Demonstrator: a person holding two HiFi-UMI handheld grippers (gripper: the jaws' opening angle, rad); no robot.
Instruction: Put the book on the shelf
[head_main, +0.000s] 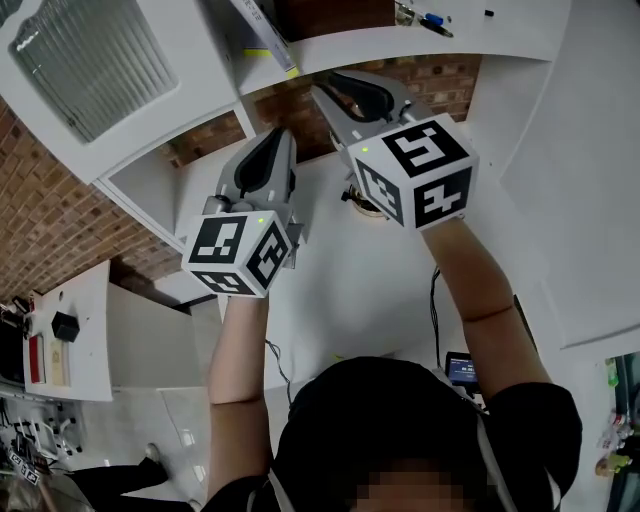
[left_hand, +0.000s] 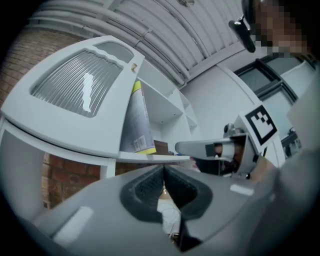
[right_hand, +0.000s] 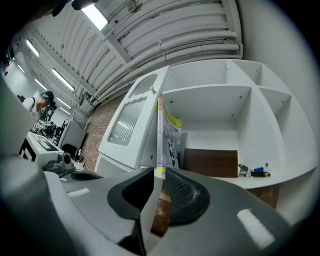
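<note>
Head view is showing me two hand-held grippers held up in front of one white shelf unit (head_main: 400, 42). I am reading the left hand-held gripper (head_main: 282, 138) as closed tight, its jaws meeting with nothing between them. The right hand-held gripper (head_main: 326, 82) is standing narrowly apart and empty, its tips near the shelf board's front edge. One book (right_hand: 168, 136) is standing in the left compartment, just beside the side wall, resting on its bottom edge. Its long axis is running up and down, leaning slightly, with a thin edge facing the right hand-held gripper. One silver item (right_hand: 242, 170) and one blue item (right_hand: 258, 170) are lying further right on the same board.
</note>
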